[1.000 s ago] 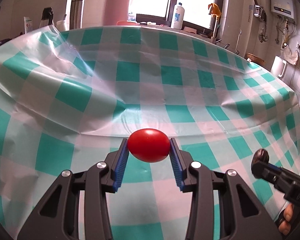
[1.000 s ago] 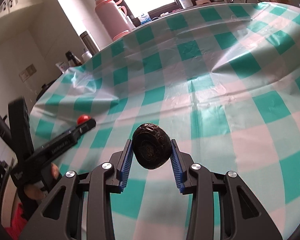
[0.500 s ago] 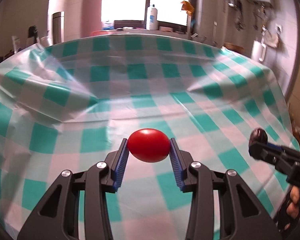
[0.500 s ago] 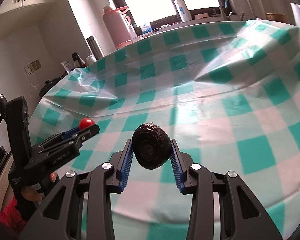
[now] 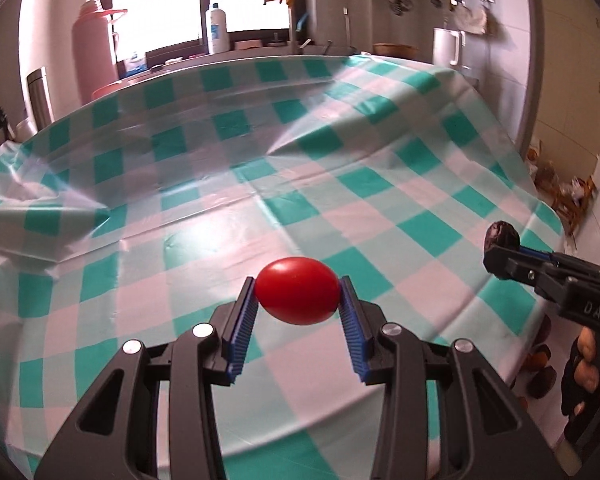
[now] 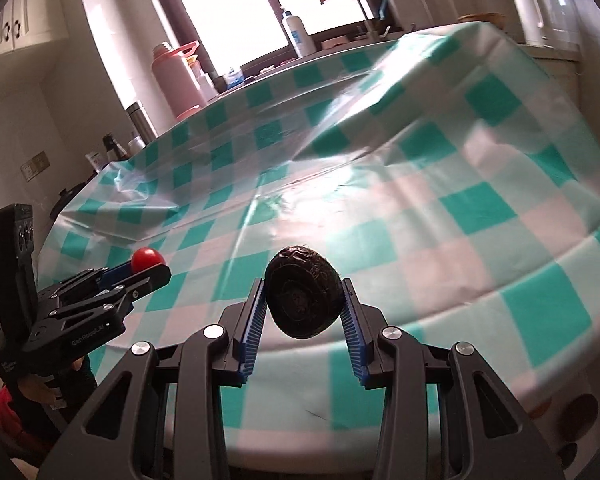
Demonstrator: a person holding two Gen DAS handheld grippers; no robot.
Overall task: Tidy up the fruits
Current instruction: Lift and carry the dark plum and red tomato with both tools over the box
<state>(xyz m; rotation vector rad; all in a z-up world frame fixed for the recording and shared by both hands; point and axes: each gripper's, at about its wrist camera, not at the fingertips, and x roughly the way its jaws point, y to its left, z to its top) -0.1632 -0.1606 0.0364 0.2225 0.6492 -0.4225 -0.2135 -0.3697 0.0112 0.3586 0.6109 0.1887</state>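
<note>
Both grippers loaded, both over the near edge of the table. Left gripper [image 5: 298, 300] is clamped on a red tomato [image 5: 297, 296], pads pressing its two sides, fruit clear of the cloth. Right gripper [image 6: 304, 304] is clamped on a dark, wrinkled round fruit [image 6: 303, 291], kind not identifiable, also held off the surface. Each gripper shows in the other's view, side by side and apart. Progress, as a judgement: two fruits are picked up and in carry; neither is placed. No bowl, tray or basket is visible on the table, so the destination cannot be told from these views. More round fruits, brown and dark, lie low beyond the table's right edge [image 5: 540, 372]; blurred, so their container, if any, is unclear. Those likely mark either the source or the sorting spot. The checked tablecloth [image 5: 340, 184] is bare of fruit but creased, with raised folds mid-table that could let a round fruit roll. Far side: pink thermos [image 5: 94, 48], steel flask [image 5: 40, 96], white bottle [image 5: 216, 28] on the sill, white kettle [image 5: 446, 46] at right. Nothing blocks the grippers.
</note>
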